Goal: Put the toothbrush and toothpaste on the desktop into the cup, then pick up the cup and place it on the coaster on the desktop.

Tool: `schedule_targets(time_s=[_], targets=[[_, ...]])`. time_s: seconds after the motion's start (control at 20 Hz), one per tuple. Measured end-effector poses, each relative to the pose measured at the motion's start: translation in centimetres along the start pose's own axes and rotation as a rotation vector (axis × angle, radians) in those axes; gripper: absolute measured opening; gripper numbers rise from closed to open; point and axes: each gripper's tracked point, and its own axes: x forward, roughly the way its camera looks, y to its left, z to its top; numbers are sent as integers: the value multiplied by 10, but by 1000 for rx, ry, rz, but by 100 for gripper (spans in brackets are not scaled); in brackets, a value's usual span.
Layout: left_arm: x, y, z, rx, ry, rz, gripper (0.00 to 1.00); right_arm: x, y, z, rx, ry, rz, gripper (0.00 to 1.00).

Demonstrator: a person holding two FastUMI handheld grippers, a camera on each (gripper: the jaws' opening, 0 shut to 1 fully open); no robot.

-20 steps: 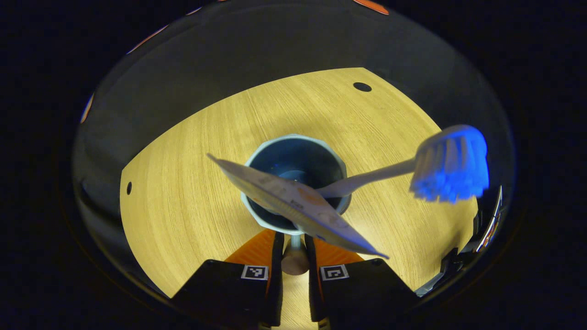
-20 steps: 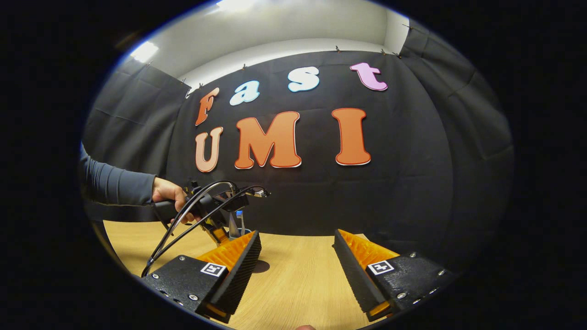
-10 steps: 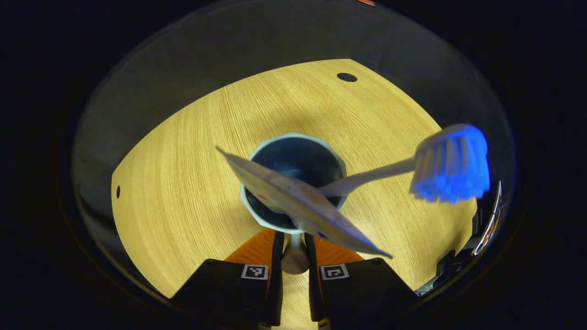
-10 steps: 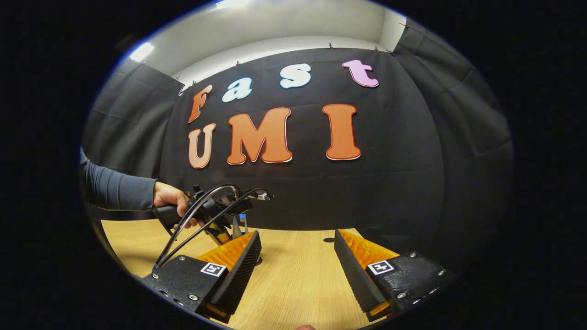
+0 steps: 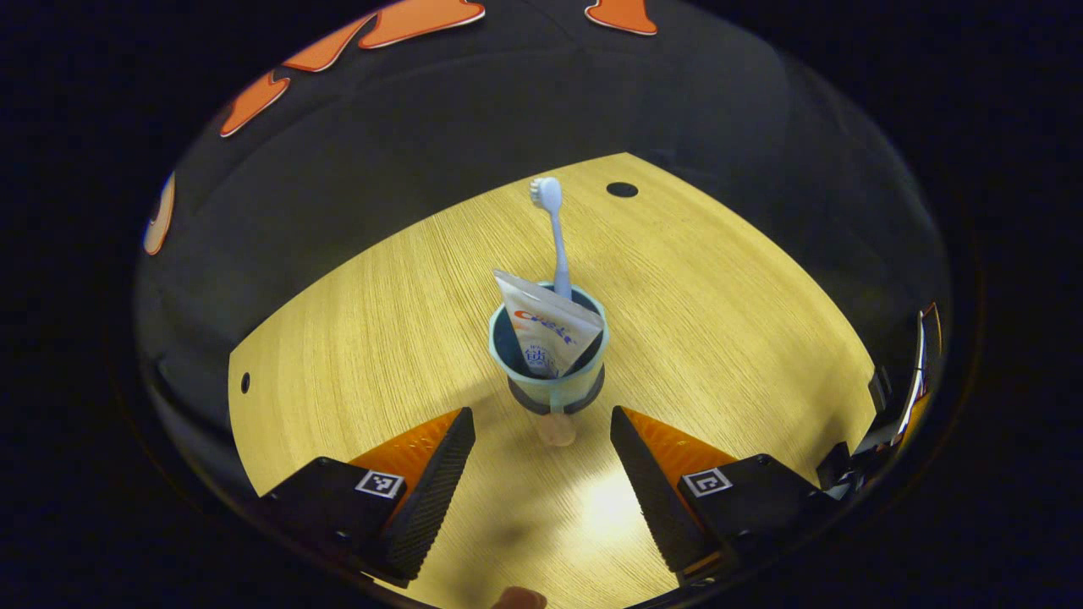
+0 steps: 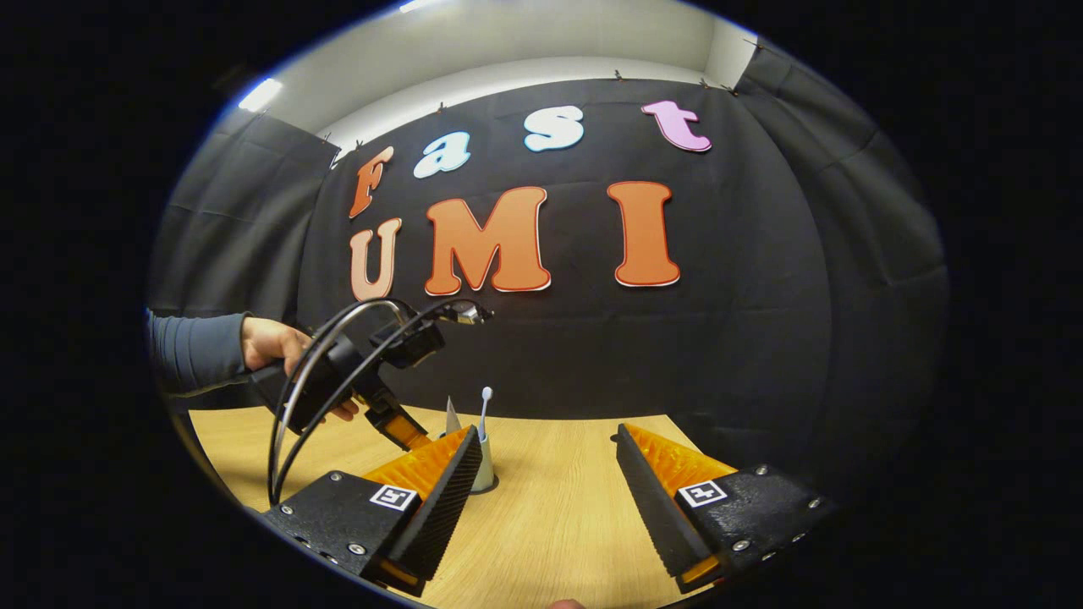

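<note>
My left hand-held gripper [image 5: 541, 440] hangs wide open with nothing between its fingers, just short of the pale blue plastic cup [image 5: 548, 372], which stands on a dark round coaster [image 5: 597, 391] on the light wooden table [image 5: 728, 296]. The white toothbrush [image 5: 554, 228] and white toothpaste tube [image 5: 546, 326] sit upright inside. I judge the task done; next, draw clear without tipping it. My right hand-held gripper [image 6: 548, 474] is open and empty, well apart.
</note>
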Motion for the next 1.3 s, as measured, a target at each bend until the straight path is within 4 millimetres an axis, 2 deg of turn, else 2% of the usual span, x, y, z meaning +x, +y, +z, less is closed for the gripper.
schedule_targets(time_s=[0.05, 0.1, 0.15, 0.2, 0.4, 0.5, 0.65, 0.9, 1.1, 1.3], targets=[[-16, 2, -1, 4, -36, 5, 100, 3, 4, 2, -4, 1, -2, 96], [-7, 7, 6, 7, -76, 23, 100, 4, 9, 5, -5, -3, -4, 96], [-28, 7, 1, 8, -125, 54, 100, 7, 14, 8, -4, -8, -10, 96], [-17, 21, 2, 4, -177, 86, 100, 10, 18, 13, 1, -17, -14, 96], [-70, 56, 7, -34, -409, 224, 100, 21, 37, 27, 39, -54, -27, 96], [-89, 67, 14, -56, -515, 287, 100, 25, 46, 28, 26, -58, -29, 96], [-116, 85, 10, -94, -680, 366, 100, 25, 67, 31, 9, -64, -3, 96], [-140, 96, 0, -181, -870, 418, 100, 27, 106, 34, -37, -83, 52, 96], [-158, 108, 1, -189, -978, 480, 100, 30, 133, 32, -54, -93, 89, 96], [-170, 113, -3, -213, -1041, 482, 100, 32, 146, 34, -77, -100, 99, 96]])
